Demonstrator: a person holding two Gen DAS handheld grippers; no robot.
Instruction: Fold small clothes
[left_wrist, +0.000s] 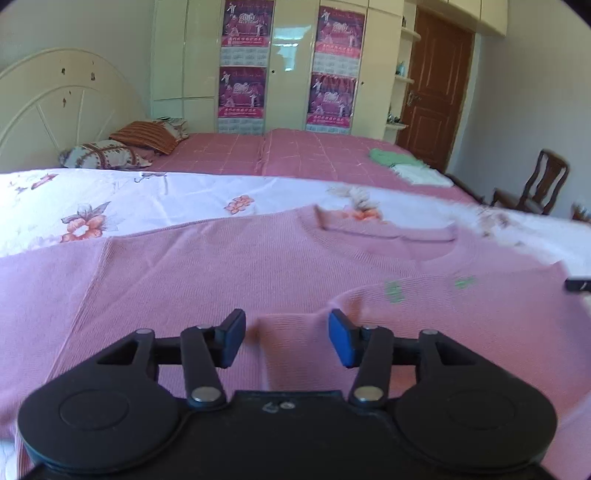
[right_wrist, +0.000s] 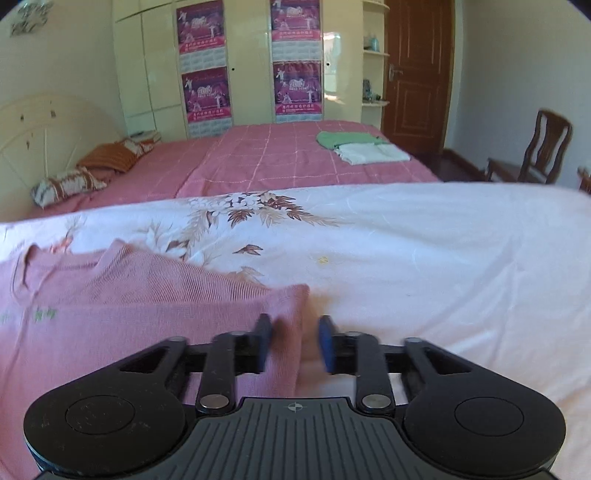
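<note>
A pink knit sweater (left_wrist: 221, 280) lies flat on a white floral sheet (left_wrist: 147, 199), neckline facing away, with a sleeve folded across its front. My left gripper (left_wrist: 287, 336) hovers over the folded sleeve's cuff, its blue pads (left_wrist: 341, 338) well apart and off the fabric. In the right wrist view the sweater's folded side edge (right_wrist: 291, 325) runs between the fingers of my right gripper (right_wrist: 295, 343). Those jaws stand partly apart, and the right pad (right_wrist: 327, 345) is clear of the cloth. A dark tip of the right gripper (left_wrist: 577, 284) shows at the left wrist view's right edge.
Beyond the floral sheet (right_wrist: 424, 251) is a pink checked bedspread (right_wrist: 280, 158) with folded green and white clothes (right_wrist: 360, 146) and pillows (right_wrist: 70, 182) by the headboard. A wardrobe, a brown door and a wooden chair (right_wrist: 535, 151) stand further off.
</note>
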